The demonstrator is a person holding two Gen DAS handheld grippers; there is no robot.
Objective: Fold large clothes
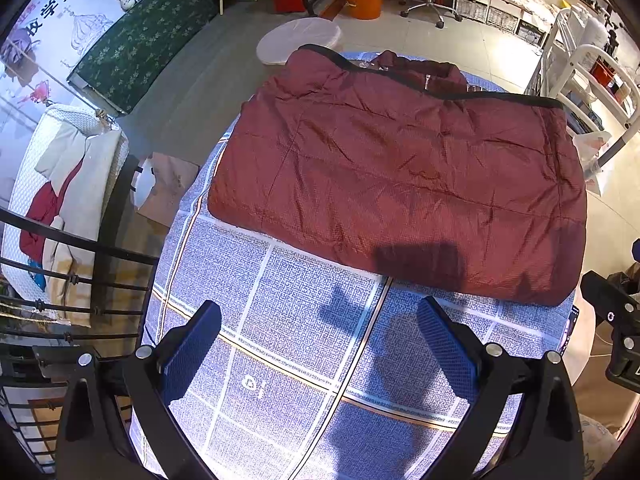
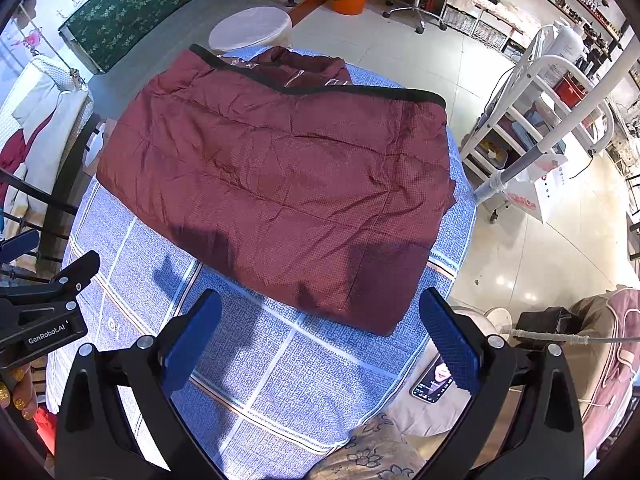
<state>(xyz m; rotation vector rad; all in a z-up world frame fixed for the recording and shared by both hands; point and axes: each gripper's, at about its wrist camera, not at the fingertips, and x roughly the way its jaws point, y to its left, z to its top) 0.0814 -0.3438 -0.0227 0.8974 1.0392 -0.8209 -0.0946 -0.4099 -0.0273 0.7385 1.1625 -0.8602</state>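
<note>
Bright, even indoor light in both views; sharp in the centre, no motion blur. Hard gripper shadows fall on the blue checked cloth (image 1: 280, 340) and the near edge of the maroon jacket (image 1: 400, 168), and the tiled floor (image 2: 520, 260) shows glare spots. Strong fisheye bending with dark vignetted corners.

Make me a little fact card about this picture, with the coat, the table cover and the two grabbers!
garment: dark red quilted jacket, folded over into a rough rectangle, black trim along its far edge
surface: blue checked cloth under the jacket
left gripper: open, above the cloth, apart from the jacket
right gripper: open, holding nothing, near the jacket's near corner
extra: phone with lit screen, beside the cloth's edge
</note>
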